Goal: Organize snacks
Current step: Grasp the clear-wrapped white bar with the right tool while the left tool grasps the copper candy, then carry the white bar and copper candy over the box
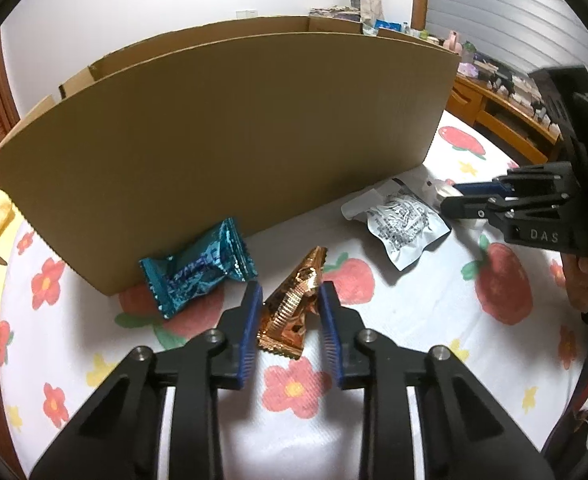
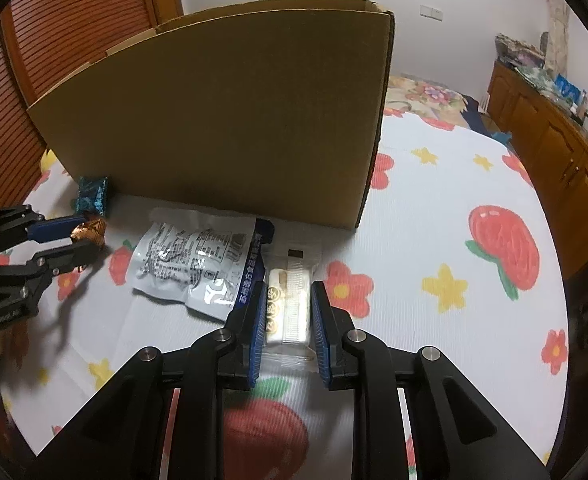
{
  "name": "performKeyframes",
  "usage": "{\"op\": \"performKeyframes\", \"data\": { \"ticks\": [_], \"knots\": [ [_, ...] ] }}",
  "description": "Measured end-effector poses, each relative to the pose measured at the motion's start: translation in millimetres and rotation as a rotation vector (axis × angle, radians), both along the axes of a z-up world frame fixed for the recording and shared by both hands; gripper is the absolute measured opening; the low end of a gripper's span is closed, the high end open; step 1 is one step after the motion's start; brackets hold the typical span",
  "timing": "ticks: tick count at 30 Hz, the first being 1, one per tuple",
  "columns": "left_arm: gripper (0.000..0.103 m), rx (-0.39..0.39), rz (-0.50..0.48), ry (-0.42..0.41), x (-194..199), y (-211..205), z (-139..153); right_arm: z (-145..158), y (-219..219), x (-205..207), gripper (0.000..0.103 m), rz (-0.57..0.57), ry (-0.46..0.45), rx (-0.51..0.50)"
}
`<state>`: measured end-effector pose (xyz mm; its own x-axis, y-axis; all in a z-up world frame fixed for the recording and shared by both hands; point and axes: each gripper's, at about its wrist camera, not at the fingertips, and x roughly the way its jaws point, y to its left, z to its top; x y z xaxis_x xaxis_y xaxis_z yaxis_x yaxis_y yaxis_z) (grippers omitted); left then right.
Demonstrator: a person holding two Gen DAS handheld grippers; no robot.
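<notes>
My left hand-held gripper [image 1: 290, 312] has its blue pads closed on the gold foil candy [image 1: 294, 312], which lies on the flowered bed sheet [image 1: 413, 320] just in front of the cardboard box [image 1: 234, 140]. A teal wrapped candy [image 1: 198, 268] leans against the box wall to its left, and a silver snack pouch [image 1: 401, 220] lies to the right. My right hand-held gripper [image 2: 286, 316] is clamped on a clear-wrapped white bar [image 2: 290, 308] beside that pouch, near the box corner

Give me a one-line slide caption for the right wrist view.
Right claw grips a clear-wrapped white snack beside a silver packet, before a cardboard box.
</notes>
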<state>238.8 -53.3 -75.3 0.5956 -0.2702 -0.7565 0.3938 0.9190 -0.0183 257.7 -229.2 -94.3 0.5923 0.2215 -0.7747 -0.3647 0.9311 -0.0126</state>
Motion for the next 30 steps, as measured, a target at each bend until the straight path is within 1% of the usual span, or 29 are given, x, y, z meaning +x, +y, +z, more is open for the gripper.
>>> {"op": "performKeyframes", "data": {
  "ticks": [6, 11, 19, 27, 30],
  "knots": [
    [0.025, -0.019, 0.012, -0.008, -4, 2, 3, 6, -3, -6, 0.019, 0.005, -0.011, 0.017],
    [0.025, -0.036, 0.009, -0.034, -12, 7, 15, 16, -8, -12, 0.019, 0.007, -0.032, 0.036],
    [0.025, -0.079, 0.003, -0.113, -23, 11, 53, 39, -14, -30, 0.02, 0.025, -0.087, 0.07],
    [0.025, -0.116, 0.006, -0.187, -27, 16, 89, 63, -5, -45, 0.02, 0.056, -0.147, 0.091],
    [0.025, -0.124, 0.007, -0.207, -27, 18, 97, 73, -1, -49, 0.02, 0.066, -0.17, 0.097]
  ]
}}
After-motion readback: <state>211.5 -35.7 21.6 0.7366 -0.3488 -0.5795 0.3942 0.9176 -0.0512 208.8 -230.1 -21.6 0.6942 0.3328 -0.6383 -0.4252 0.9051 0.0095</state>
